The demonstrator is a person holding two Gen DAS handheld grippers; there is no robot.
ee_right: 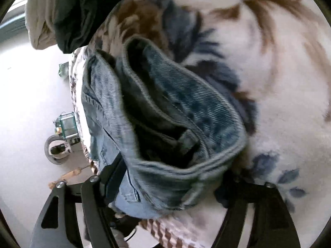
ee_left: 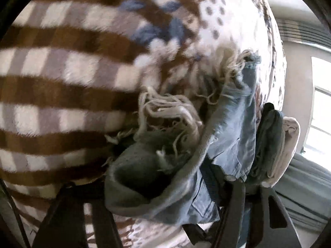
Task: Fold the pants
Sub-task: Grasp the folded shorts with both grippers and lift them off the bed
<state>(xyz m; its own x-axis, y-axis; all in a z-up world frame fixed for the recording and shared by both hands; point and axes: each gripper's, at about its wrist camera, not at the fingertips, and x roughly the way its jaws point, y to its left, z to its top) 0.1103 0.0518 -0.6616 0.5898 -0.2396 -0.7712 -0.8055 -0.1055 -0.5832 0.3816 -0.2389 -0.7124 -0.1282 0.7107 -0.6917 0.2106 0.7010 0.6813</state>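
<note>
The pants are light blue jeans. In the left wrist view a frayed leg hem (ee_left: 233, 111) with white threads hangs bunched between my fingers, and my left gripper (ee_left: 165, 192) is shut on it. In the right wrist view the waistband (ee_right: 175, 128) gapes open in front of the camera, and my right gripper (ee_right: 169, 188) is shut on the denim there. Both ends are held just above a fleece blanket (ee_left: 68, 66). The fingertips are hidden under the cloth.
The blanket (ee_right: 279, 82) has brown and white checks and blue flowers. A pile of folded clothes (ee_left: 275, 144) lies at the blanket's edge, also in the right wrist view (ee_right: 68, 14). A wheeled cart (ee_right: 62, 136) stands on the pale floor. A window (ee_left: 320, 113) is at right.
</note>
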